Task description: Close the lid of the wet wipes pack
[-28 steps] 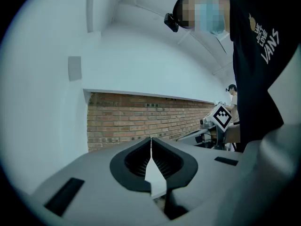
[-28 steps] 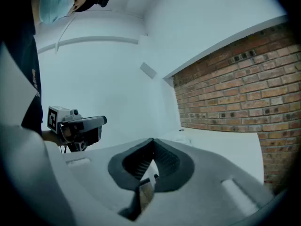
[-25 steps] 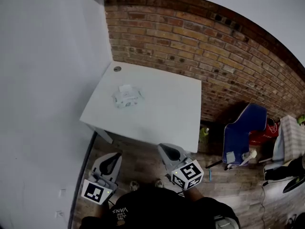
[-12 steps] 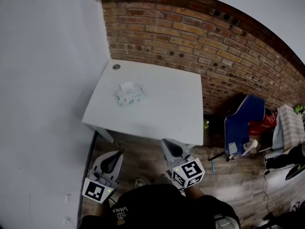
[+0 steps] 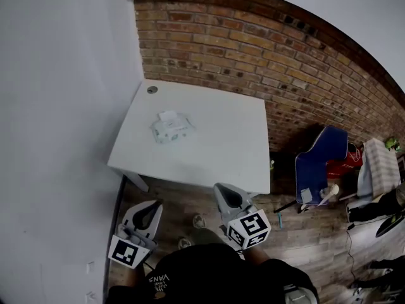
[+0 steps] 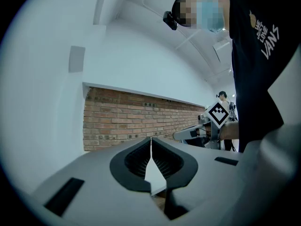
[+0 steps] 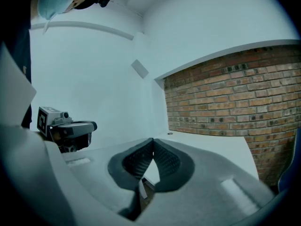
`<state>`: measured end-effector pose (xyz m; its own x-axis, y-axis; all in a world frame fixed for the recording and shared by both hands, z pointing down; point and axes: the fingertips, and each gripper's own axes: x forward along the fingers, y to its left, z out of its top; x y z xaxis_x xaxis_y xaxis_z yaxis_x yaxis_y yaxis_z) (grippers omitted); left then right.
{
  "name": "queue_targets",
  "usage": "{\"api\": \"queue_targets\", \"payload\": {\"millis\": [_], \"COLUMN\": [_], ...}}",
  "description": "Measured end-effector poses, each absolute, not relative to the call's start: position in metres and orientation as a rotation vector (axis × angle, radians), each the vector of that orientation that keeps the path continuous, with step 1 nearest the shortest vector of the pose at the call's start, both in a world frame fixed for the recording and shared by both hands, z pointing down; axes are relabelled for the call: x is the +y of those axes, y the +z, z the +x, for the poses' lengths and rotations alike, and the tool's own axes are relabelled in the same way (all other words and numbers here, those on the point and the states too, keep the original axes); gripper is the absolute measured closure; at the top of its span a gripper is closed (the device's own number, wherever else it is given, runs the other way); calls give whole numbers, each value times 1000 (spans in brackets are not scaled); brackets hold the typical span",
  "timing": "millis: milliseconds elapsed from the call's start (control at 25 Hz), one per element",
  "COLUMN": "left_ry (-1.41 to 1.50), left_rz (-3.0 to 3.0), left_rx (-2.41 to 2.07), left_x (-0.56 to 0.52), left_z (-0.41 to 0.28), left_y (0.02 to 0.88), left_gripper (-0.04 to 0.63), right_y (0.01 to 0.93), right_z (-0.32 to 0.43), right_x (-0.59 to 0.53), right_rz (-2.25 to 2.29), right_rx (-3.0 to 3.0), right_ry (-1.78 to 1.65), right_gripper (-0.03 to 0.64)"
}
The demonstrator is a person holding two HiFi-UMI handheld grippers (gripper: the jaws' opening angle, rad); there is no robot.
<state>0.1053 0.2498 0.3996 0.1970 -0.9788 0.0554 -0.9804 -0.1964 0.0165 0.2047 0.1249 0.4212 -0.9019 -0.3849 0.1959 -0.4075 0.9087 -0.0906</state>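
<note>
The wet wipes pack [image 5: 171, 130] is too small to tell open from shut.

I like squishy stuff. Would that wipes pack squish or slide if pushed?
The wipes pack looks like a soft pouch, so it would probably squish a little. It lies flat on the smooth table, so it may slide rather than tip.

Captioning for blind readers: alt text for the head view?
A white wet wipes pack, lid apparently open, lies on a white rectangular table by a red brick wall. The left tool and right tool hang over wood flooring, short of the table, pointing toward it.
</note>
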Motion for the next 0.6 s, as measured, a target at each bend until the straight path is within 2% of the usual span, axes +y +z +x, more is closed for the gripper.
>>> {"api": "queue_targets", "payload": {"millis": [600], "left_ry": [32], "left_rz": [2285], "left_rx": [-2111], "left_x": [189], "left_z": [73], "left_y": [397], "left_gripper": [583], "right_y": [420], "right_z": [163], "right_x": [51], "right_rz": [471], "right_rx": [-2944], "right_ry": [184], "right_gripper": [620]}}
